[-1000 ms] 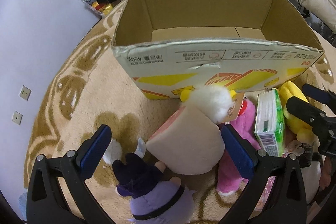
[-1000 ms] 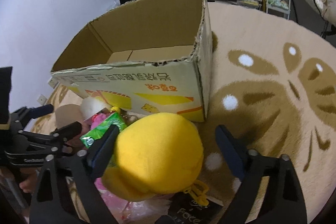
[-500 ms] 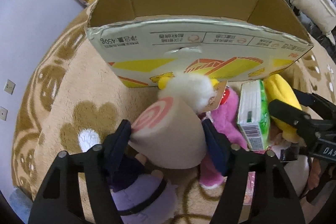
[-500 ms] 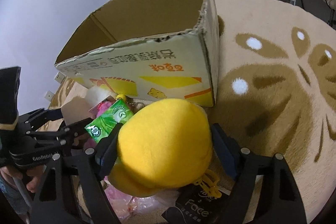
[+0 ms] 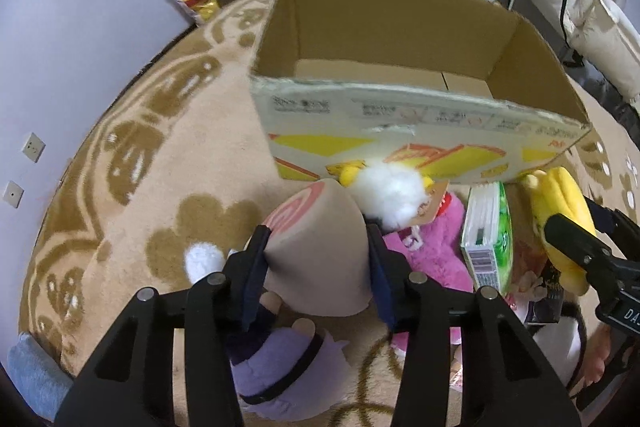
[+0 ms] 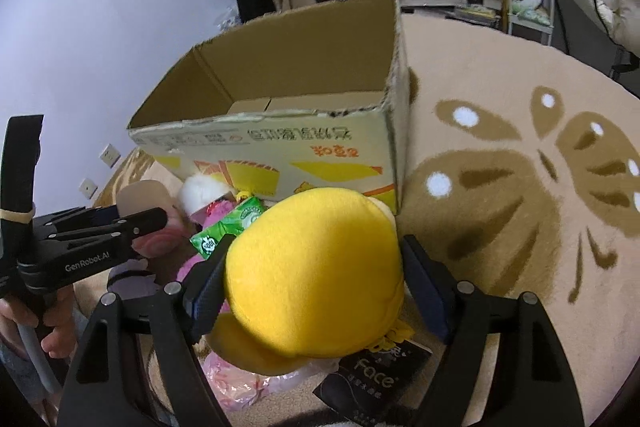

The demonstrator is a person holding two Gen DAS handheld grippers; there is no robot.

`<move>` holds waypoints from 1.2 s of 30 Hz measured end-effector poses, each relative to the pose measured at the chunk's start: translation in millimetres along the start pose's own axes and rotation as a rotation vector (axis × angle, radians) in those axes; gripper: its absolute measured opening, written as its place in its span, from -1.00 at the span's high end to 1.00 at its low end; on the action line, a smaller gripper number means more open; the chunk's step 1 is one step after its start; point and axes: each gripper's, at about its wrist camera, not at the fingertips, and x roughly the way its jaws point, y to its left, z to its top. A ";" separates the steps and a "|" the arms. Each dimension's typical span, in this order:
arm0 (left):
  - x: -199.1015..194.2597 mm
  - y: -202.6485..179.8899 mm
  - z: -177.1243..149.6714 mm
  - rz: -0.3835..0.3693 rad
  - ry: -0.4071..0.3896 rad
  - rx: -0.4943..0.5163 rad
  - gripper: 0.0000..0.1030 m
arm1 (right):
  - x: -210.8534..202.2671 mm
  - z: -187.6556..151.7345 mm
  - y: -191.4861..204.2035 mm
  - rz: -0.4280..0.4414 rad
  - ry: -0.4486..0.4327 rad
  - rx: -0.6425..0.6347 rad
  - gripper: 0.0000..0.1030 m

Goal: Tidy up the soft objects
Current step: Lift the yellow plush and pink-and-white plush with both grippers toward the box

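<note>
Before the cardboard box (image 5: 400, 115), the left gripper (image 5: 316, 251) has just been closing and pinches the beige roll plush (image 5: 320, 247); beside it, the right gripper (image 6: 312, 283) clamps the yellow plush (image 6: 316, 275).

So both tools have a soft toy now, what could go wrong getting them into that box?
The left tool has just been closing on the beige plush; squashy stuffing could slip out. The white fluffy toy leans against it and might be dragged along. The right tool holds the wide yellow plush, which could catch the cardboard box at its tall near wall.
</note>
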 end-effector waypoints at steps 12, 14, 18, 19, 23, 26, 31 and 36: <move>-16.1 23.3 2.0 -0.053 -0.058 -0.082 0.10 | -32.1 -3.2 -5.3 -0.024 -0.063 -0.028 -0.64; -18.2 23.8 0.7 -0.043 -0.065 -0.079 0.10 | -33.3 -3.4 -3.5 -0.028 -0.068 -0.036 -0.64; -19.5 23.2 -1.2 -0.042 -0.070 -0.072 0.02 | -35.9 -4.4 -0.2 -0.031 -0.071 -0.049 -0.64; -18.4 22.8 -1.4 -0.042 -0.067 -0.071 -0.02 | -35.8 -5.0 0.1 -0.032 -0.069 -0.049 -0.64; -11.6 21.6 -2.0 -0.014 -0.052 -0.061 -0.07 | -34.3 -8.1 1.0 -0.036 -0.057 -0.056 -0.64; -8.0 19.8 -2.7 0.010 -0.051 -0.049 -0.13 | -32.8 -9.3 2.9 -0.036 -0.050 -0.063 -0.64; -3.7 17.6 -2.0 0.066 -0.059 -0.024 -0.12 | -28.6 -11.2 3.1 -0.040 -0.034 -0.065 -0.64; -2.3 16.0 -1.2 0.027 -0.055 -0.010 0.17 | -24.3 -12.3 1.8 -0.048 -0.020 -0.063 -0.65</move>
